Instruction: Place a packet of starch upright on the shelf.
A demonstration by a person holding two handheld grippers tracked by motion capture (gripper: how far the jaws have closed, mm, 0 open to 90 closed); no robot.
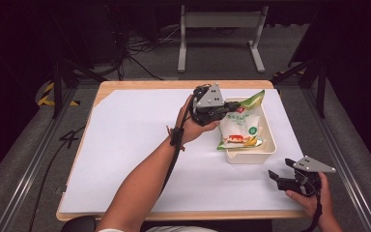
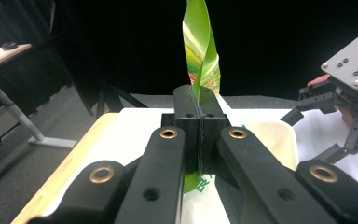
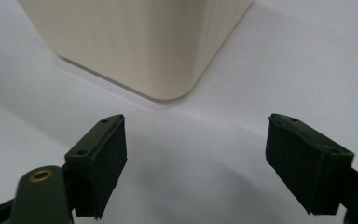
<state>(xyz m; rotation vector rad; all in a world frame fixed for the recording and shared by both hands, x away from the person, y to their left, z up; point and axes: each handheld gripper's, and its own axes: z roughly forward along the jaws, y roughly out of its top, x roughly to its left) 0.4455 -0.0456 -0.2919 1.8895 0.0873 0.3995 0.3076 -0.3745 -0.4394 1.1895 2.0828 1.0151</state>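
Note:
A green and white snack bag [image 1: 241, 126] rests in a cream bin [image 1: 251, 157] at the table's right side. My left gripper [image 1: 232, 107] reaches over the bin's left rim and is shut on the bag's upper edge. In the left gripper view the pads [image 2: 199, 100] pinch the green bag edge [image 2: 200, 46], which stands up twisted above them, with the bin [image 2: 270, 135] below. My right gripper [image 1: 274, 176] sits low near the front right corner, open and holding nothing. In the right gripper view its jaws [image 3: 196, 163] stand wide apart before a corner of the bin [image 3: 135, 42].
A white sheet [image 1: 140, 145] covers most of the wooden table [image 1: 174, 215]. A grey metal stand [image 1: 220, 21] and cables lie on the floor beyond the table's far edge. Dark rails run along both sides.

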